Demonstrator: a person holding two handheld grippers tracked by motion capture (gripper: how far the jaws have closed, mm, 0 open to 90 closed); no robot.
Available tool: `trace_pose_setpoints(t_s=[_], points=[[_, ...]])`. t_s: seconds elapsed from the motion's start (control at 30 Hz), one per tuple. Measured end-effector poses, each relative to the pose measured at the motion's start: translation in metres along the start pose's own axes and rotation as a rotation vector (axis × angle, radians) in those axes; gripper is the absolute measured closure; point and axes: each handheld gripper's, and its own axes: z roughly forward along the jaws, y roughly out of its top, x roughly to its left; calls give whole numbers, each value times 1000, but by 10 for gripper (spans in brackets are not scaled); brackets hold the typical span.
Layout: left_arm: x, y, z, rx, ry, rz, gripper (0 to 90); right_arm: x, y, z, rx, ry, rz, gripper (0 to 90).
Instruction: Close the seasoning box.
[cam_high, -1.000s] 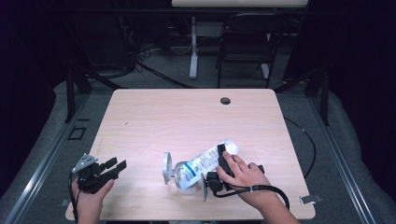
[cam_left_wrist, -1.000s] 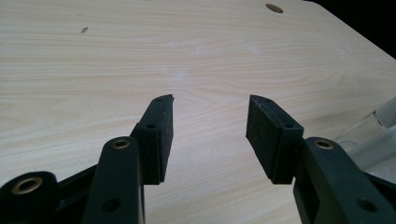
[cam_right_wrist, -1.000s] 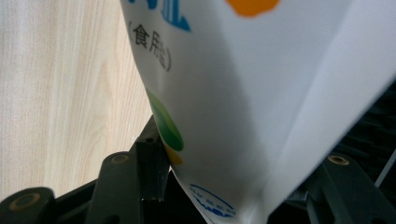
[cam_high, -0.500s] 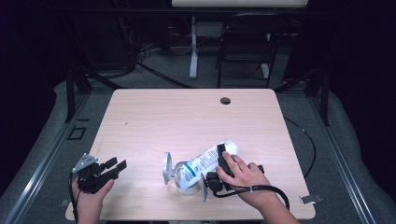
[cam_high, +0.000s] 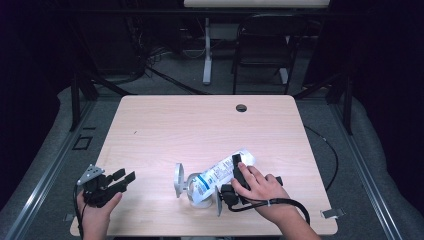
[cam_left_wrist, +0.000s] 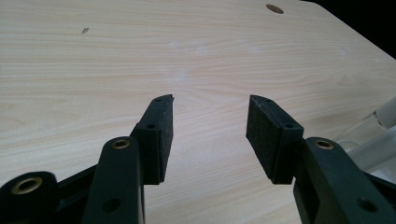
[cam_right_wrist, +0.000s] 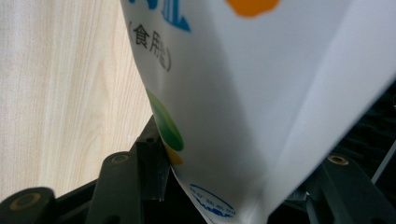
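Both grippers sit where they sat a second ago, and nothing on the table has shifted between the pictures. Right gripper (cam_high: 234, 172) stays clamped on the white printed bag (cam_high: 220, 174), which lies slanted near the front edge of the wooden table (cam_high: 200, 125), right of centre. In the right gripper view the bag (cam_right_wrist: 243, 102) stands between the two black jaws, its blue, green and orange print close to the camera; the left jaw presses its side, while the right jaw is mostly hidden behind it. The person's right hand (cam_high: 262, 190) lies over that gripper, and its cable loops off toward the front right corner.

At the bag's lower end lies a clear glass (cam_high: 181, 180) on its side, its round foot facing left; whether bag and glass touch I cannot tell from above. A sliver of clear glass (cam_left_wrist: 373, 140) shows at the right edge of the left gripper view.

Left gripper (cam_high: 117, 179) rests at the front left corner in the left hand (cam_high: 97, 212), jaws spread wide with bare wood between them (cam_left_wrist: 210, 123), well apart from bag and glass. It holds nothing.
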Motion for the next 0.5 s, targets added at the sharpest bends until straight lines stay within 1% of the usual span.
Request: trace_pose_setpoints(t_s=[0.5], points=[[0, 0, 0, 0, 1, -1, 517, 0, 0, 0, 3, -5, -5, 469]])
